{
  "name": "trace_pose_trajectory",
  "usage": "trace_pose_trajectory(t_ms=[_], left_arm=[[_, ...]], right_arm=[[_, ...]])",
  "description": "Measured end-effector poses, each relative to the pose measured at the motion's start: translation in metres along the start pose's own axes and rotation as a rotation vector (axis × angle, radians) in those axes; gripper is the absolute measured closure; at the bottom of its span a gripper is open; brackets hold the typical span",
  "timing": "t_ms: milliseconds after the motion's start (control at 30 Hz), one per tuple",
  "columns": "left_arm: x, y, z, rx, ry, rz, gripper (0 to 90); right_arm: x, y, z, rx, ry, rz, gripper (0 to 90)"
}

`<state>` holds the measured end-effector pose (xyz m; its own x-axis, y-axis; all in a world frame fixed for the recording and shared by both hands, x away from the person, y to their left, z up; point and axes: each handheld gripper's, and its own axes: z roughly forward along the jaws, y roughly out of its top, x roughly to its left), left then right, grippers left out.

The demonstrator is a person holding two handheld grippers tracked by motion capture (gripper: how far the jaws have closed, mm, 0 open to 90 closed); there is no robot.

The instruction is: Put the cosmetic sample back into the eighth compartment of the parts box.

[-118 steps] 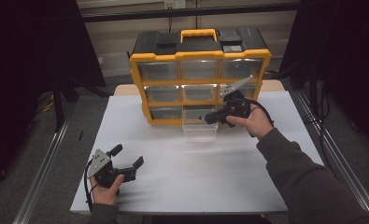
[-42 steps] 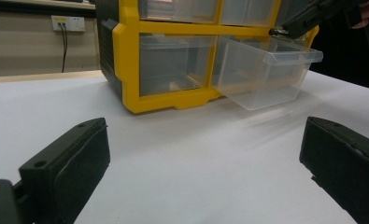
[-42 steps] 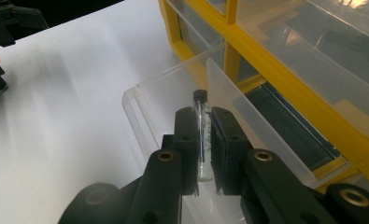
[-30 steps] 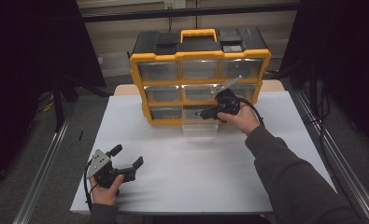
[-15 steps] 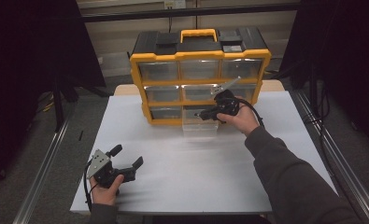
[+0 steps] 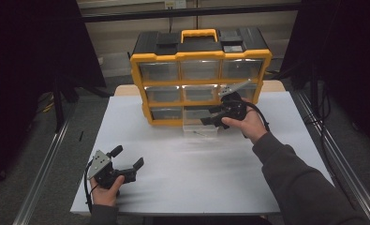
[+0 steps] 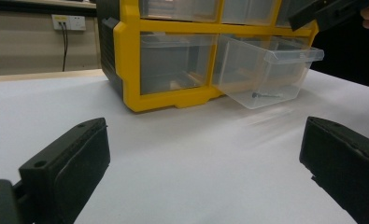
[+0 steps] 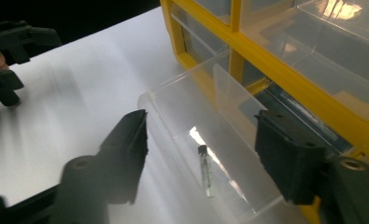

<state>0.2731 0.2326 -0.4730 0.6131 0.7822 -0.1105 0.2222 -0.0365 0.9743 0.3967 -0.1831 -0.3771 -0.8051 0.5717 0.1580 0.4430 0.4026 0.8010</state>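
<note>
The right gripper has just opened its jaws, and nothing sits between them now. A small screw lies in the bottom of the clear drawer, right under those open jaws. It looks like the screw was just dropped in. The drawer is pulled out of the yellow organizer box and needs pushing shut. The left gripper rests on the table with its jaws wide, far away.

**Clear drawer pulled out, screw inside**

The clear plastic drawer stands pulled out of the bottom row of the yellow organizer, its front end over the white bench. A small dark screw lies flat on its floor.
</note>
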Motion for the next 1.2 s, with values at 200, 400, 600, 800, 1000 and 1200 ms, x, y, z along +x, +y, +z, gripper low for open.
trace_pose_trajectory(t_ms=[200,400,600,800,1000,1200], left_arm=[[0.001,0.000,0.000,0.001,0.001,0.012,1.8],[-0.001,0.000,0.001,-0.001,0.011,-0.011,1.8],[0.000,0.000,0.000,0.000,0.009,-0.001,1.8],[0.000,0.000,0.001,-0.001,0.011,-0.006,1.8],[-0.001,0.000,0.000,-0.003,0.013,-0.010,1.8],[0.000,0.000,0.000,-0.001,0.010,0.001,1.8]], right_arm=[[0.008,-0.014,-0.016,-0.057,0.002,0.012,22.3],[0.010,-0.031,-0.032,-0.101,-0.014,0.036,14.1],[0.012,-0.050,-0.048,-0.151,-0.041,0.051,10.1],[0.015,-0.068,-0.059,-0.170,-0.056,0.058,8.6],[0.020,-0.085,-0.067,-0.197,-0.064,0.061,6.8],[0.025,-0.101,-0.075,-0.220,-0.071,0.061,6.2]])
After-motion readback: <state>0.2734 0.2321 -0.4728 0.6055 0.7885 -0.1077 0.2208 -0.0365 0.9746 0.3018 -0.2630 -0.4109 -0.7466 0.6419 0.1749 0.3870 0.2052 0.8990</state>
